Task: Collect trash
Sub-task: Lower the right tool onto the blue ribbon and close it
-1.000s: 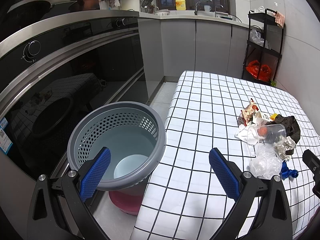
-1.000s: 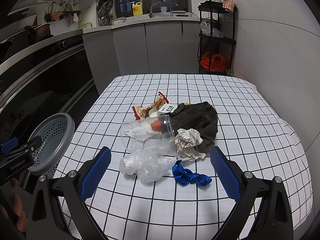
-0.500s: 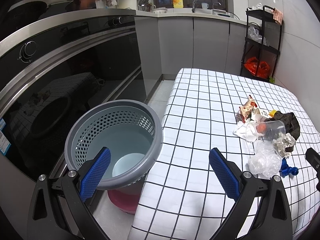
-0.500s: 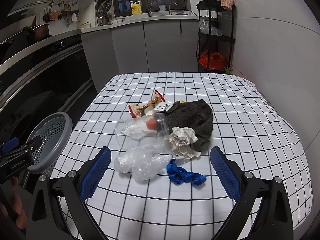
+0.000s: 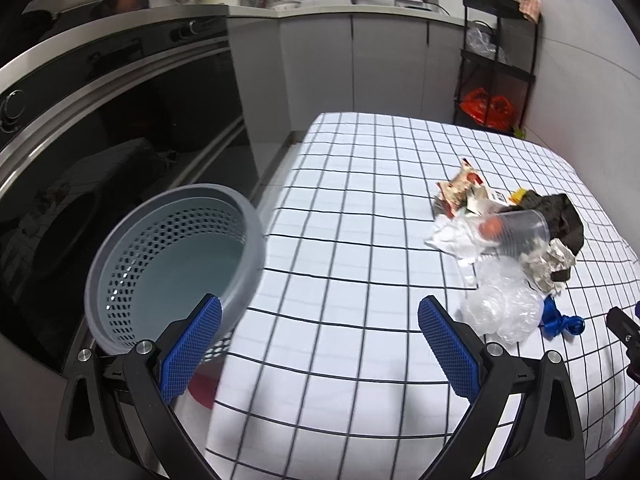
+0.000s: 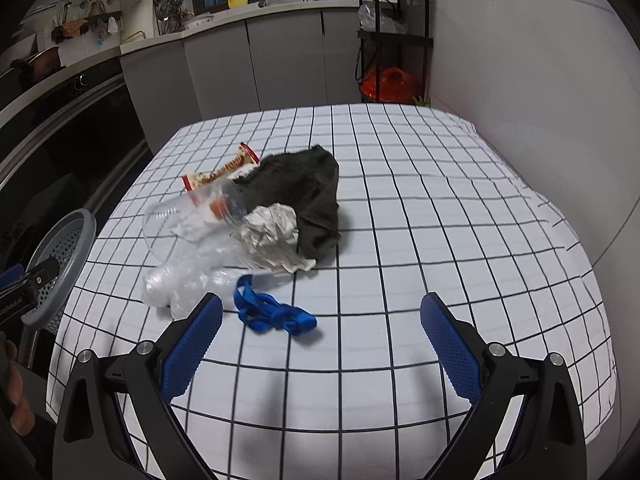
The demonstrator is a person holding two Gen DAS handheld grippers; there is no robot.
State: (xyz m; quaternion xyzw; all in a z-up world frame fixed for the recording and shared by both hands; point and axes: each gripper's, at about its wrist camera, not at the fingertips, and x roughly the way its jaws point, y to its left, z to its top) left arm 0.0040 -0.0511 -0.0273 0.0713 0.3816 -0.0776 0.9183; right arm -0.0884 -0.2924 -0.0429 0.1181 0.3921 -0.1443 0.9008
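A grey perforated basket [image 5: 176, 264] stands off the table's left edge, with nothing visible in it; its rim [image 6: 64, 260] shows in the right wrist view too. My left gripper [image 5: 318, 320] hovers open over that edge, its left finger in front of the basket rim. On the checked tablecloth [image 6: 440, 208] lies a trash pile: clear cup [image 6: 192, 212], snack wrapper [image 6: 224, 172], dark cloth [image 6: 308, 188], crumpled paper [image 6: 272, 232], clear plastic bag [image 6: 188, 280] and blue ribbon [image 6: 276, 314]. My right gripper [image 6: 320, 316] is open just short of the ribbon.
A black oven front [image 5: 100, 128] runs along the left behind the basket. A red object [image 5: 202, 388] sits under the basket. A black rack [image 6: 394, 36] with a red bag stands past the table's far end. A white wall [image 6: 540, 80] borders the right side.
My right gripper has moved closer to the pile, so the blue ribbon now lies just ahead of its fingers. The left view has tilted and shifted a little toward the table.
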